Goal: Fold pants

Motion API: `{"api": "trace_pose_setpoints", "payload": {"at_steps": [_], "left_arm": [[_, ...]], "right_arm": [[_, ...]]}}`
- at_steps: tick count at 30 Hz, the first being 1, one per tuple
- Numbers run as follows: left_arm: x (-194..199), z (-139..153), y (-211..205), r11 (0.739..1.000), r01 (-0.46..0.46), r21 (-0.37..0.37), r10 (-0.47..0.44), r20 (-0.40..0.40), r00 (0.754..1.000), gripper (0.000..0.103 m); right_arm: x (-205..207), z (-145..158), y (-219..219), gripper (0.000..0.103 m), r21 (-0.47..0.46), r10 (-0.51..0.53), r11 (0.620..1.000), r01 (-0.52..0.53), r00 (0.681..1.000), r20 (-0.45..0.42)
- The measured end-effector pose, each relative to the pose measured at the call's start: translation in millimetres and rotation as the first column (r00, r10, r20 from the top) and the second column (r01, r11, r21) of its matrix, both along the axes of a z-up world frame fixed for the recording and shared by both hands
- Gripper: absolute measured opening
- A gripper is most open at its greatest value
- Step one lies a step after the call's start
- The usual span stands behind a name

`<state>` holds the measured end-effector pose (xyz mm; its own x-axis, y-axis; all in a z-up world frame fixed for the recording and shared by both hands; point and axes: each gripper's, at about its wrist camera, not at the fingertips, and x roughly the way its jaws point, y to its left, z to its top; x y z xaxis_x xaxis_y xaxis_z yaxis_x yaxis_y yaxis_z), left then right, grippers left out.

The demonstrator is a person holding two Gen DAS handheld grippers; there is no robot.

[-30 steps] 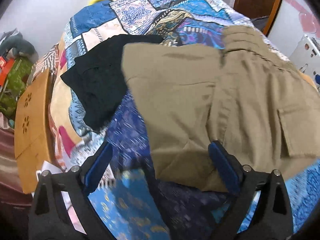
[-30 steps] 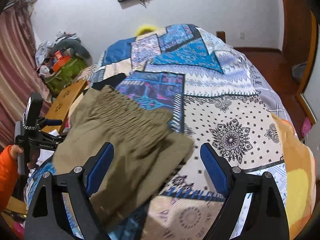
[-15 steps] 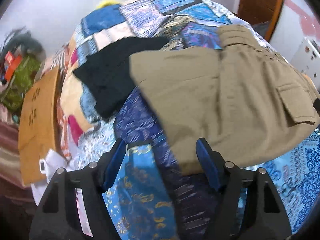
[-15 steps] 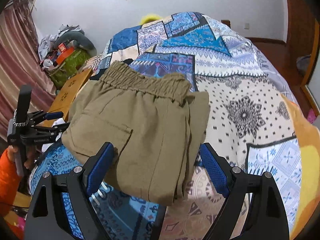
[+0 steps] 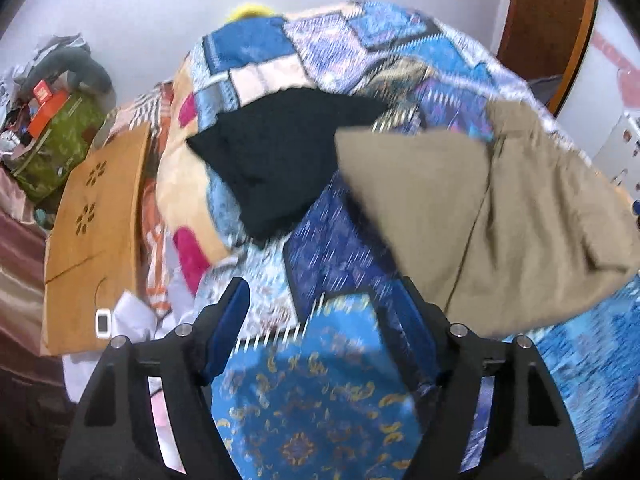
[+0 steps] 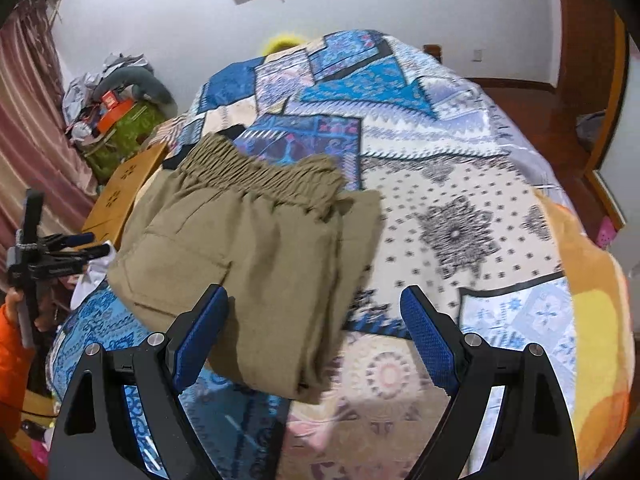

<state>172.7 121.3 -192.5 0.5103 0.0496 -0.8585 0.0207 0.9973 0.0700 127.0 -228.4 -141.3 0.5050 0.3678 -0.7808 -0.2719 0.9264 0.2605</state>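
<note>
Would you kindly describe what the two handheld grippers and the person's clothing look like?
Both the left gripper and the right gripper have black angular frames with silver bolts and two fingers faced with textured blue pads. The person wears an orange sleeve.

A: How are the khaki pants (image 6: 248, 256) laid?
B: Folded flat on the bed, elastic waistband turned away; in the right wrist view, partly between the open jaws, nearer the left jaw, not touched.
</note>
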Motion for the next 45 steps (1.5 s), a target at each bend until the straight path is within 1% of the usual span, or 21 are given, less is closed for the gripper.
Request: {"api": "trace_pose_setpoints", "payload": {"at_steps": [2, 7, 11, 14, 19, 21, 22, 23, 24, 26, 27, 28, 29, 30, 31, 32, 33, 35, 39, 42, 45], "left_arm": [[8.2, 4.8, -4.4, 1.000, 0.011, -0.017, -0.010, 0.014, 1.000, 0.078], [33.4, -2.2, -20.4, 0.996, 0.045, -0.072, -0.045, 0.002, 0.999, 0.079], [53.9, -22.7, -28.4, 0.993, 0.047, -0.106, -0.052, -0.048, 0.998, 0.079], [64.8, -34.6, -29.9, 0.986, 0.045, -0.161, -0.059, -0.082, 0.995, 0.079], [75.1, -40.5, -33.1, 0.977, 0.052, -0.207, -0.072, -0.089, 0.993, 0.079], [78.8, -41.7, -32.9, 0.972, 0.050, -0.229, -0.072, -0.087, 0.994, 0.079], [79.3, -41.6, -32.5, 0.971, 0.051, -0.235, -0.073, -0.086, 0.994, 0.077], [80.4, -41.1, -32.9, 0.968, 0.055, -0.246, -0.077, -0.081, 0.994, 0.070], [80.9, -40.7, -33.6, 0.965, 0.059, -0.256, -0.082, -0.077, 0.994, 0.066], [81.9, -39.1, -37.3, 0.960, 0.074, -0.270, -0.095, -0.067, 0.993, 0.049], [82.3, -37.8, -40.5, 0.962, 0.082, -0.261, -0.100, -0.056, 0.993, 0.046], [82.9, -36.6, -43.9, 0.966, 0.086, -0.244, -0.100, -0.046, 0.994, 0.038], [83.8, -35.5, -47.7, 0.971, 0.090, -0.222, -0.101, -0.042, 0.994, 0.031], [85.1, -33.9, -51.4, 0.975, 0.091, -0.202, -0.100, -0.038, 0.994, 0.025], [85.8, -31.3, -55.3, 0.983, 0.084, -0.166, -0.090, -0.027, 0.996, 0.013], [86.7, -29.5, -56.7, 0.988, 0.079, -0.136, -0.082, -0.021, 0.996, 0.010], [87.3, -27.3, -58.0, 0.989, 0.077, -0.123, -0.079, -0.014, 0.997, 0.009], [87.5, -19.8, -58.6, 0.991, 0.074, -0.111, -0.073, 0.012, 0.997, 0.006], [86.9, -3.2, -56.2, 0.991, 0.094, -0.091, -0.090, 0.049, 0.995, 0.004], [86.6, 11.5, -50.5, 0.990, 0.086, -0.114, -0.079, 0.070, 0.994, 0.003], [85.1, 28.3, -48.0, 0.993, 0.076, -0.094, -0.066, 0.105, 0.992, 0.002]], "right_arm": [[2.7, 3.5, -4.0, 0.086, 0.012, -0.021, 1.000, 0.021, 1.000, 0.009], [15.3, 2.9, -7.8, 0.086, 0.067, -0.048, 0.997, 0.049, 0.999, -0.013], [26.5, -8.9, 0.4, 0.086, 0.087, -0.020, 0.996, 0.025, 0.998, -0.056], [36.2, -23.3, 4.5, 0.086, 0.097, -0.005, 0.995, 0.015, 0.995, -0.103], [50.5, -46.3, 5.3, 0.086, 0.148, 0.014, 0.989, 0.016, 0.980, -0.199], [53.8, -49.8, 6.5, 0.088, 0.164, 0.021, 0.986, 0.014, 0.978, -0.208], [55.8, -50.1, 6.7, 0.088, 0.170, 0.029, 0.985, 0.007, 0.977, -0.210], [58.1, -50.1, 6.5, 0.086, 0.178, 0.035, 0.984, 0.003, 0.977, -0.211], [59.1, -50.3, 6.3, 0.084, 0.184, 0.040, 0.983, 0.000, 0.977, -0.211], [60.6, -50.5, 7.1, 0.072, 0.195, 0.053, 0.981, -0.012, 0.977, -0.208], [62.2, -50.3, 7.3, 0.069, 0.194, 0.055, 0.981, -0.014, 0.977, -0.207], [62.5, -49.8, 8.1, 0.061, 0.195, 0.061, 0.981, -0.020, 0.977, -0.204], [62.9, -48.9, 8.4, 0.051, 0.192, 0.056, 0.981, -0.017, 0.978, -0.199], [64.1, -48.8, 8.7, 0.046, 0.191, 0.053, 0.982, -0.015, 0.979, -0.199], [65.0, -48.7, 8.9, 0.039, 0.199, 0.057, 0.980, -0.016, 0.978, -0.200], [66.7, -48.2, 9.4, 0.033, 0.199, 0.058, 0.980, -0.018, 0.978, -0.199], [66.6, -46.0, 10.3, 0.029, 0.191, 0.060, 0.981, -0.023, 0.980, -0.189], [67.2, -40.4, 12.3, 0.017, 0.177, 0.071, 0.983, -0.041, 0.984, -0.164], [70.9, -30.5, 19.9, 0.013, 0.123, 0.092, 0.989, -0.078, 0.989, -0.119], [76.8, -19.1, 22.2, 0.012, 0.113, 0.108, 0.989, -0.098, 0.990, -0.092], [82.0, -2.5, 26.6, 0.010, 0.105, 0.126, 0.987, -0.121, 0.991, -0.038]]}}
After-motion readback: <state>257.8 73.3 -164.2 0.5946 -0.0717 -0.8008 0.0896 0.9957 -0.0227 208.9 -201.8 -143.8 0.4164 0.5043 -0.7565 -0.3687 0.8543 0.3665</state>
